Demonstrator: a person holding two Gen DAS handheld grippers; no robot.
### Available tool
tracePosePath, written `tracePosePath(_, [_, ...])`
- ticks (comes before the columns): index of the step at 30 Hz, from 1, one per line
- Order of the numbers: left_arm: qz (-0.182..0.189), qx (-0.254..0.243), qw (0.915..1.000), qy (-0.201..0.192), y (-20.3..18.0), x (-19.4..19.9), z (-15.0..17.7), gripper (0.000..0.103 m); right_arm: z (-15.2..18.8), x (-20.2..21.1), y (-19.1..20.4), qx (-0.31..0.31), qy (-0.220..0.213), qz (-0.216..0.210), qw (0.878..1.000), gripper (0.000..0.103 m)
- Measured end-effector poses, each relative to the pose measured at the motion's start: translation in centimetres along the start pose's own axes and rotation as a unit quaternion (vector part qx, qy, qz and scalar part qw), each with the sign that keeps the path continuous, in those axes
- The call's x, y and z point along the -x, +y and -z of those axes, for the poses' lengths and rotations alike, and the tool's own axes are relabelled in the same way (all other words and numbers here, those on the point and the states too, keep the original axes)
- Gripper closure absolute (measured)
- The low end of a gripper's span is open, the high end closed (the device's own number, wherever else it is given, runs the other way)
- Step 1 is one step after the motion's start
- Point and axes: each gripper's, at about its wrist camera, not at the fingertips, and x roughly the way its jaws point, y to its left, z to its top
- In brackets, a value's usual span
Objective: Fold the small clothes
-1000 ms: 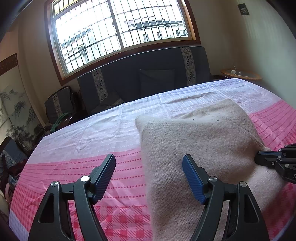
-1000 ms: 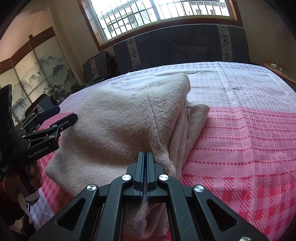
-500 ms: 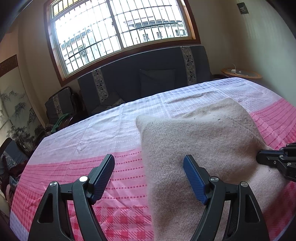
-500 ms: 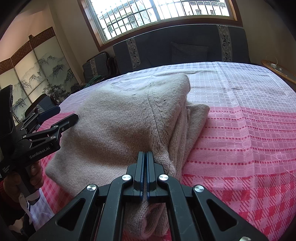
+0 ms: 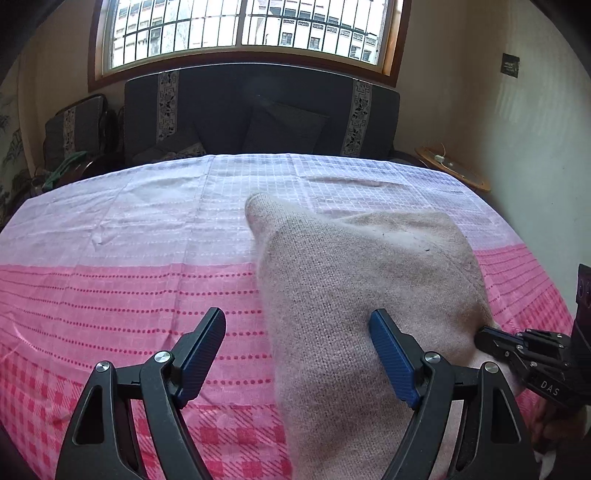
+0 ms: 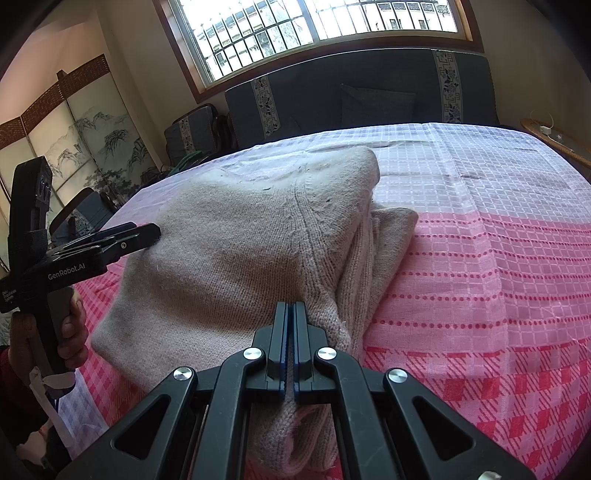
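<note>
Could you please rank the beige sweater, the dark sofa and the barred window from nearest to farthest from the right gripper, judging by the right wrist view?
1. Beige sweater: pinched in the right gripper jaws.
2. Dark sofa: beyond the table's far edge.
3. Barred window: above and behind the sofa.

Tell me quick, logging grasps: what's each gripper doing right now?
Left gripper: open, holding nothing, straddling the sweater's edge.
Right gripper: closed on the sweater.

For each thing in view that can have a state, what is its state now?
left gripper: open, holding nothing, over the sweater's left edge
right gripper: shut on the sweater's near edge
beige sweater: folded in layers, lying on the tablecloth
tablecloth: spread flat
</note>
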Motion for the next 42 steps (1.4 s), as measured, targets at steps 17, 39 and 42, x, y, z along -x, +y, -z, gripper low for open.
tracePosePath(17, [0.155, 0.067, 0.9827, 0.076, 4.3, -4.7, -1.2, 0.023, -0.2, -0.1, 0.8, 0.014, -0.002, 0.024, 1.000, 0.103])
tracePosePath(39, [0.149, 0.068, 0.9834, 0.078, 2.2, -5.9, 0.0, 0.023, -0.1, -0.2, 1.1, 0.020, -0.003, 0.035, 0.999, 0.102])
tracePosePath(42, [0.143, 0.058, 0.9851, 0.076, 2.0, -5.8, 0.1, 0.023, 0.0, -0.2, 1.2, 0.020, -0.003, 0.035, 0.999, 0.102])
